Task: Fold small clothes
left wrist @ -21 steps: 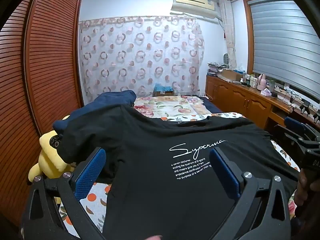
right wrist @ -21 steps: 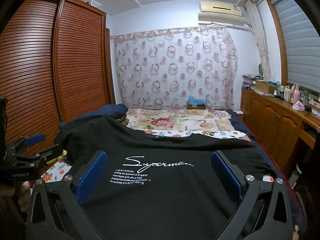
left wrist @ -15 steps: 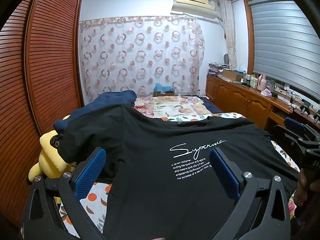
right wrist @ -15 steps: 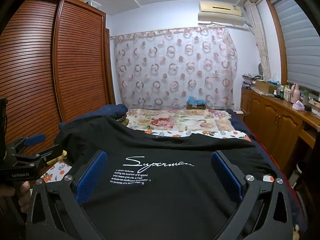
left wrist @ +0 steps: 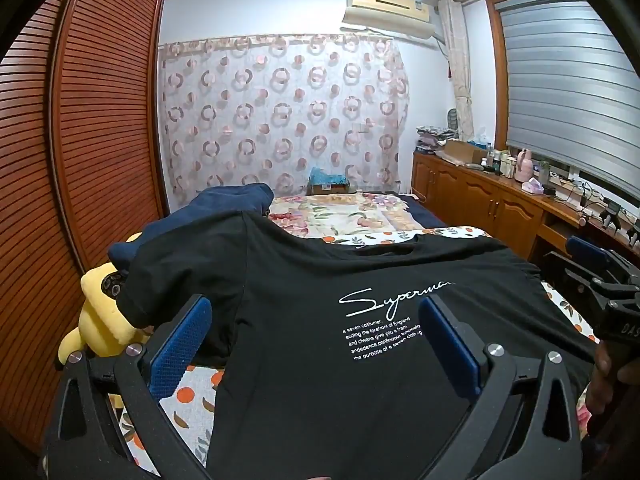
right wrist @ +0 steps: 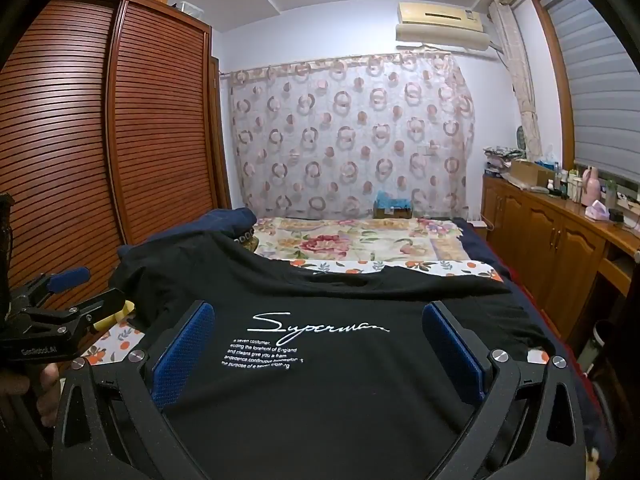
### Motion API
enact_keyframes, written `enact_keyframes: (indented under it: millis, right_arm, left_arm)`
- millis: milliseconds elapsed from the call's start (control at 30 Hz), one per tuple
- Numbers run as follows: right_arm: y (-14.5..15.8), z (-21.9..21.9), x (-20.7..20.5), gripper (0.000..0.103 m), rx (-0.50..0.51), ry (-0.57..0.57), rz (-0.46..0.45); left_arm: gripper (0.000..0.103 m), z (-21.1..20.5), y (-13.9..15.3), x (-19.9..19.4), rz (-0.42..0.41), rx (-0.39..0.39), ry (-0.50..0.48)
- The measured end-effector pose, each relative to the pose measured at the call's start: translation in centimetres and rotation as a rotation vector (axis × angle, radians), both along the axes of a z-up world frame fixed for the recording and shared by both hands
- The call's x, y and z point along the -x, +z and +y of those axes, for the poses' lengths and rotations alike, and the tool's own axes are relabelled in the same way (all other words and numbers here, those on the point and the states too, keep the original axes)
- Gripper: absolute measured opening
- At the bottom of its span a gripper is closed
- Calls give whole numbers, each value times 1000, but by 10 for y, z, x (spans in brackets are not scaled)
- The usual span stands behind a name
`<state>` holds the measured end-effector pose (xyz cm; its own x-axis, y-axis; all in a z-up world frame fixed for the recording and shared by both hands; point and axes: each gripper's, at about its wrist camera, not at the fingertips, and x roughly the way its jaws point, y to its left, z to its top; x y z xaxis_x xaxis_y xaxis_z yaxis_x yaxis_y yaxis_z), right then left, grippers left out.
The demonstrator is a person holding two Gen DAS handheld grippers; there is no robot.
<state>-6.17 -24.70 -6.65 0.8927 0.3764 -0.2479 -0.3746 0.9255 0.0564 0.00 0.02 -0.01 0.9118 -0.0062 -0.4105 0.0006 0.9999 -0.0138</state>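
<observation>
Change since 0.7 s ago: none visible. Left gripper [left wrist: 316, 344] jaws wide, holding nothing; black T-shirt [left wrist: 360, 380] lies flat just ahead and beneath, print up. Right gripper [right wrist: 318, 346] likewise wide over shirt. Judgement: pause before first fold, no grasp yet

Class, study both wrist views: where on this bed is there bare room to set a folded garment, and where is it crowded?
Free: the floral quilt beyond the black T-shirt collar, before the curtain. A small patch of orange-print sheet shows below the left sleeve. Crowded: the left edge, with the yellow plush toy and navy garment; the shirt fills the near bed.
</observation>
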Motion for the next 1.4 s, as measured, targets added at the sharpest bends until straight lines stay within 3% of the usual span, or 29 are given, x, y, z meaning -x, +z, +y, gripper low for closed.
enact_keyframes:
  millis: [1400]
  right_arm:
    - [-2,-1,0,103,-3,1,-2]
  left_arm:
    - [103,0,2,0,-7,-14,2]
